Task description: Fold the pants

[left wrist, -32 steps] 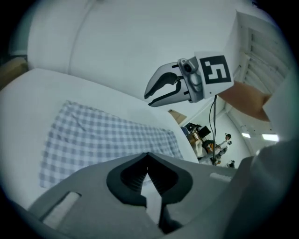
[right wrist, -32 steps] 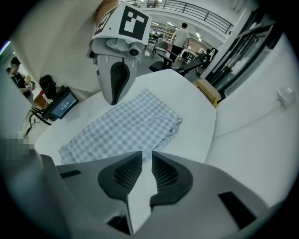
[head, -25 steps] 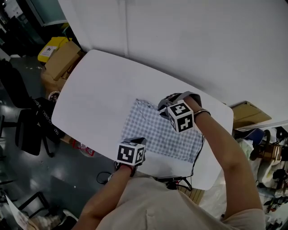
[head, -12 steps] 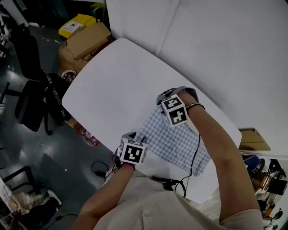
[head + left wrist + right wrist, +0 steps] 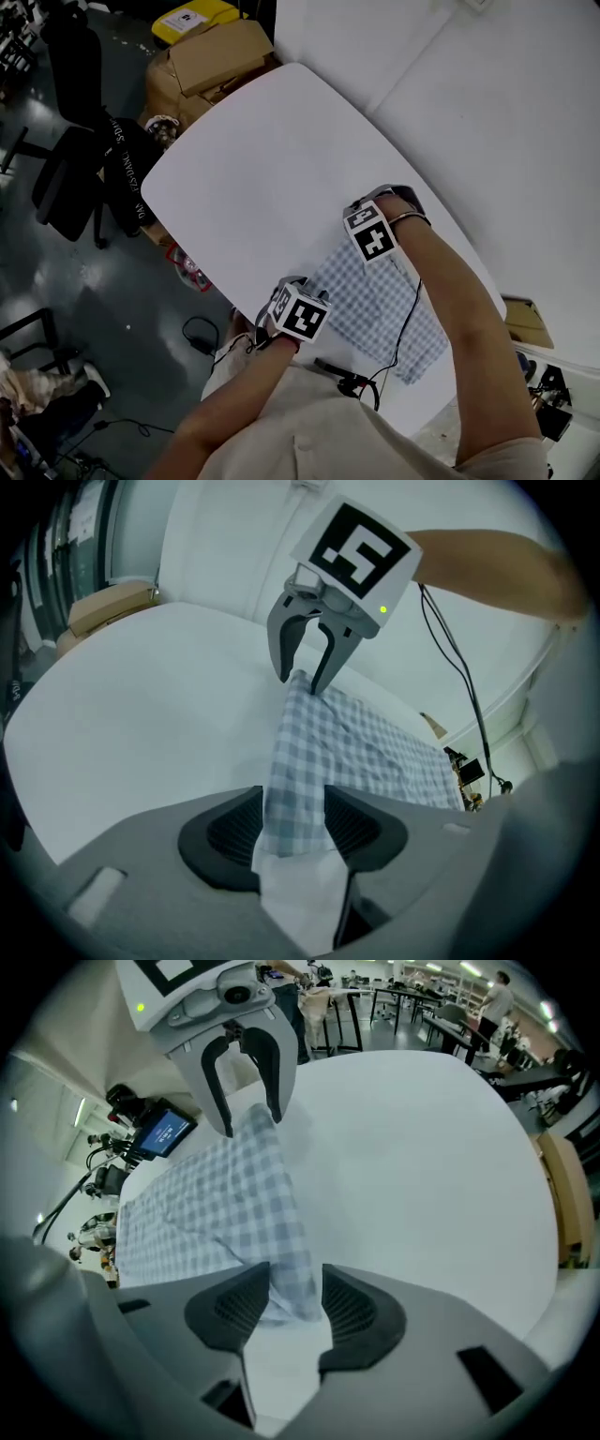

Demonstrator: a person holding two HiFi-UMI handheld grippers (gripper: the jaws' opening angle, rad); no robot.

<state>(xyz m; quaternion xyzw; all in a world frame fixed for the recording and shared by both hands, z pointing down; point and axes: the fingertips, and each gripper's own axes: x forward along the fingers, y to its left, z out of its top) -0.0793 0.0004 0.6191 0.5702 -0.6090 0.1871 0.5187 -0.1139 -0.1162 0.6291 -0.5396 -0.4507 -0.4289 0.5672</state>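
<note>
White, rounded tabletop (image 5: 253, 159) fills the middle of the head view, and the blue-and-white checked pants (image 5: 367, 305) lie flat on its near right part, close to the edge where the person stands. They form a rough rectangle that runs from the two grippers toward the table's right end, lightly creased on top.

At the near corner of the pants' left edge is the left gripper (image 5: 293, 803). Its jaws have just been opening and stand apart, with the checked edge lying between the ribbed pads rather than pinched by them. At the far corner of that same edge is the right gripper (image 5: 295, 1279), pointing steeply down. Its jaws too have just been opening and are parted, with a rounded fold of the checked fabric between them. Each gripper's view shows the other one at the opposite end of the edge, claw tips down at the cloth.

A thin black cable (image 5: 405, 323) trails from the right gripper across the pants toward the person's light-coloured shirt (image 5: 309, 422). The right wrist wears a thin bracelet (image 5: 410, 220).

Beyond the table's far side hangs a white backdrop (image 5: 487, 112). To the left, on the dark grey floor (image 5: 122, 309), are a black office chair (image 5: 66, 187), brown cardboard boxes (image 5: 220, 56) and a yellow bin lid (image 5: 192, 19).
</note>
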